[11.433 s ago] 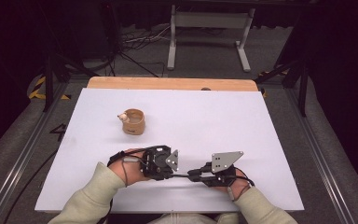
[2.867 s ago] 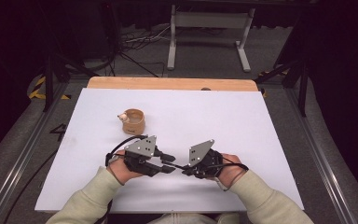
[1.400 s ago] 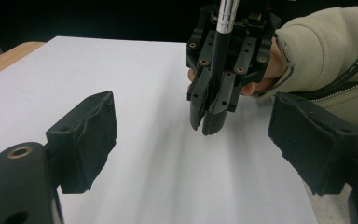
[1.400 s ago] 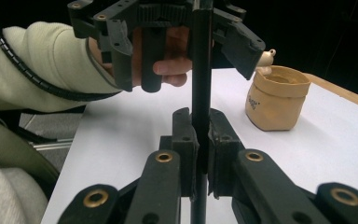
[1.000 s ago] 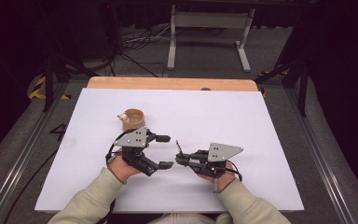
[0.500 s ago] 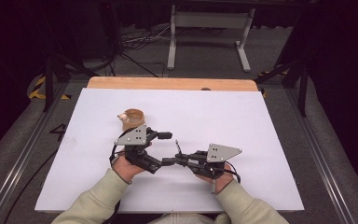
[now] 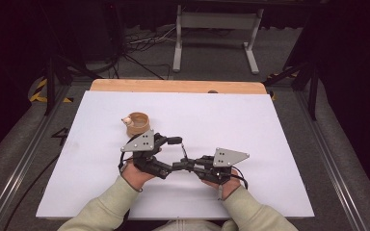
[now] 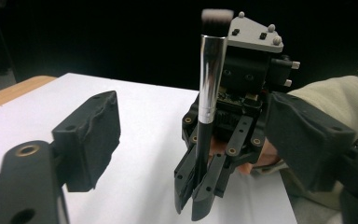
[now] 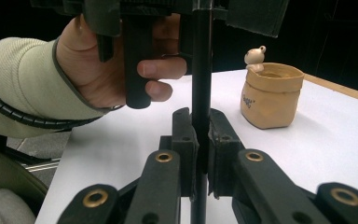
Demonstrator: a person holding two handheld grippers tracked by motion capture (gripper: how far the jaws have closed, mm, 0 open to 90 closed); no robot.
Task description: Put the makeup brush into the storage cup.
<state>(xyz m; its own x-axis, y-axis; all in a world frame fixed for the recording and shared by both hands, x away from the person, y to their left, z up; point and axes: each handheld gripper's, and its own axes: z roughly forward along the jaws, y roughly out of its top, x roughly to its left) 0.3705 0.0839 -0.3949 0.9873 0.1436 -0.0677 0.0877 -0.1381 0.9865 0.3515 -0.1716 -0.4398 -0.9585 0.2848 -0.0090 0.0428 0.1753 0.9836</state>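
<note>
Right gripper [image 7: 179, 164] clamped tight on black brush handle [image 9: 201, 93], brush upright, bristles up. Left gripper [image 7: 172, 156] jaws spread either side of brush, just been narrowing, pads not pressing. Tan pot [image 7: 138, 123] just beyond, on white table sheet [image 7: 270, 125]. Wooden edge behind; dark floor, cables, metal stand.

it looked like a lab recording rig: beyond the grippers a white-covered table [image 7: 250, 120] stood among black drapes, floor cables [image 7: 139, 45] and a metal stand [image 7: 215, 29].
</note>
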